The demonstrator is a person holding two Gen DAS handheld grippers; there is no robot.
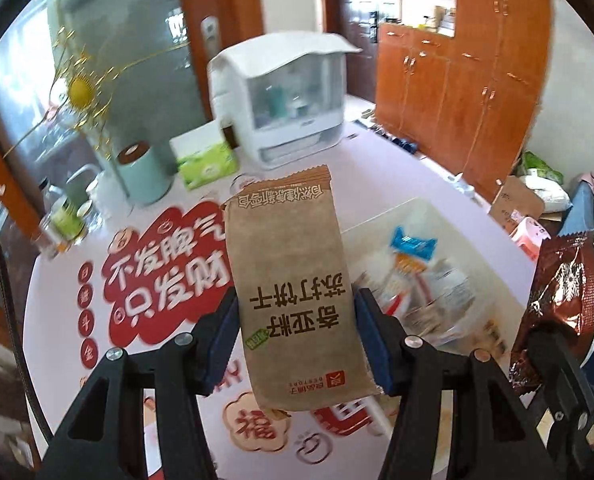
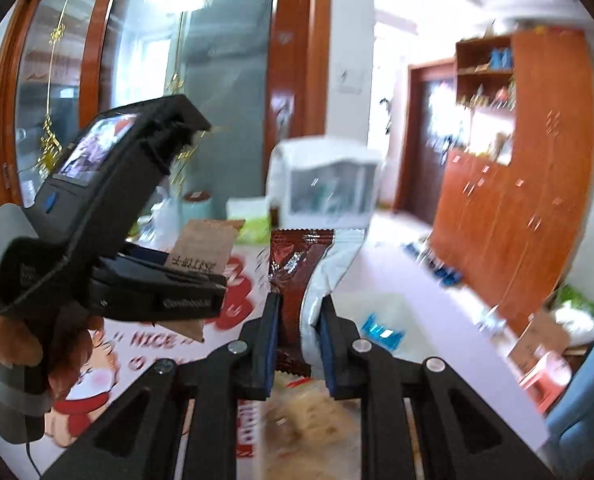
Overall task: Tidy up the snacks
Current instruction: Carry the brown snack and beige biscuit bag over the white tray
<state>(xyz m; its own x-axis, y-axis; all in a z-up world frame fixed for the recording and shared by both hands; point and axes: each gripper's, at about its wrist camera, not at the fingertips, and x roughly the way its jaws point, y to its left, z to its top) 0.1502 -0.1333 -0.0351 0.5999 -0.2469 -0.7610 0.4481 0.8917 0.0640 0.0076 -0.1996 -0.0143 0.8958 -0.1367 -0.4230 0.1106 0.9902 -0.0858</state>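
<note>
Orange-brown wooden cabinets (image 1: 457, 92) line the far side of a dining room, and glass doors with gold ornaments (image 1: 77, 80) close off the side nearest the left gripper. Between them sits a pale table (image 1: 377, 168) covered with a cloth printed in big red and white characters (image 1: 165, 272).

Along the table's far edge stand a white countertop appliance with a clear window (image 1: 281, 92), a green tissue box (image 1: 205, 160) and a mint-green canister with a brown lid (image 1: 141, 176); jars cluster at the left corner. That edge is crowded, while the middle of the cloth lies bare.

A clear plastic bin (image 1: 421, 280) stands on the table toward the cabinet side, with blurred snack packets inside, one with a blue top (image 1: 413, 244).

The left gripper (image 1: 295, 340) is clamped on a brown paper-look cracker packet (image 1: 289, 280), its blue pads (image 1: 221, 344) pressing both long sides; the packet stands upright above the cloth, just beside the bin's near rim.

The right gripper (image 2: 299, 340) pinches a dark brown and silver snack wrapper (image 2: 297, 272) near its lower end, and the wrapper rises upright between the pads (image 2: 271, 344). Below it are blurred packets in the bin.

From the right wrist view, the left gripper's black body (image 2: 109, 240) hangs close at the left, held by a hand (image 2: 17, 340); the two grippers are near but apart. Beyond the table, open floor runs toward a dark door (image 2: 437, 148).
</note>
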